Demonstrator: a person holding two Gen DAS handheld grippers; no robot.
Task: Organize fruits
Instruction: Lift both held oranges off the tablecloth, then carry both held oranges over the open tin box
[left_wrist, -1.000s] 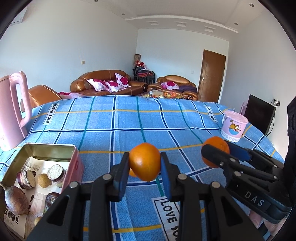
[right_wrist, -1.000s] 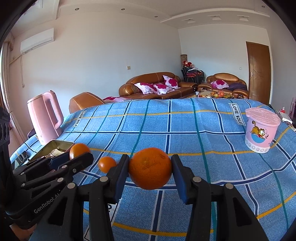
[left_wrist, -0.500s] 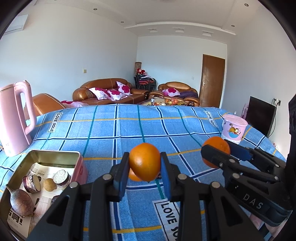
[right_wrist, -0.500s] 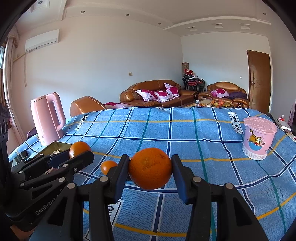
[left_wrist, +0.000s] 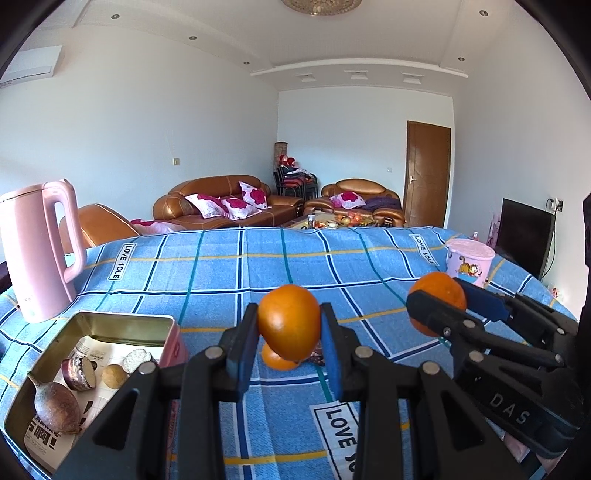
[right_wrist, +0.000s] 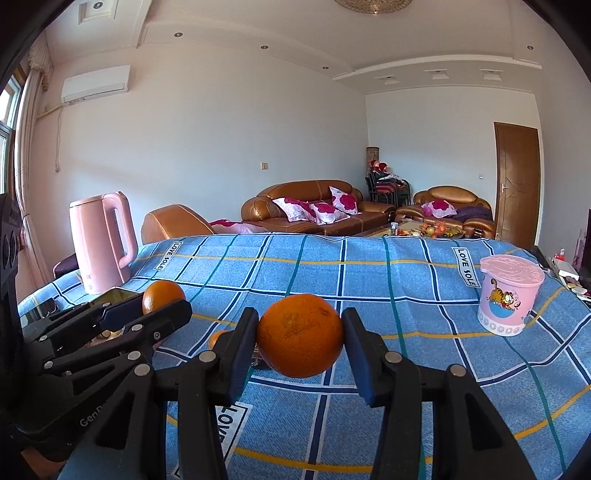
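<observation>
The left gripper (left_wrist: 289, 334) was clamped on a smooth round orange (left_wrist: 289, 326), its blue pads pressed to the fruit's two sides and the fruit lifted clear of the blue checked tablecloth (left_wrist: 221, 280). The right gripper (right_wrist: 300, 341) was likewise clamped on a larger, dimpled round orange (right_wrist: 300, 335), also off the cloth.

From the left gripper, the open gold-lined rectangular tin (left_wrist: 92, 354) lay at about eight o'clock, just beside the left finger, already holding brown tubers and cut pieces on printed paper. A third small orange (left_wrist: 279, 360) sat on the cloth directly under and just past the held one, at six o'clock. The right gripper showed at three o'clock in that view.

From the right gripper, the tin was mostly hidden behind the left gripper, at about nine o'clock, and the pink lidded cartoon tub (right_wrist: 511, 295) stood at two o'clock.

Judging by this, the left hand was nearer the tin; its long axis ran away from the camera.
</observation>
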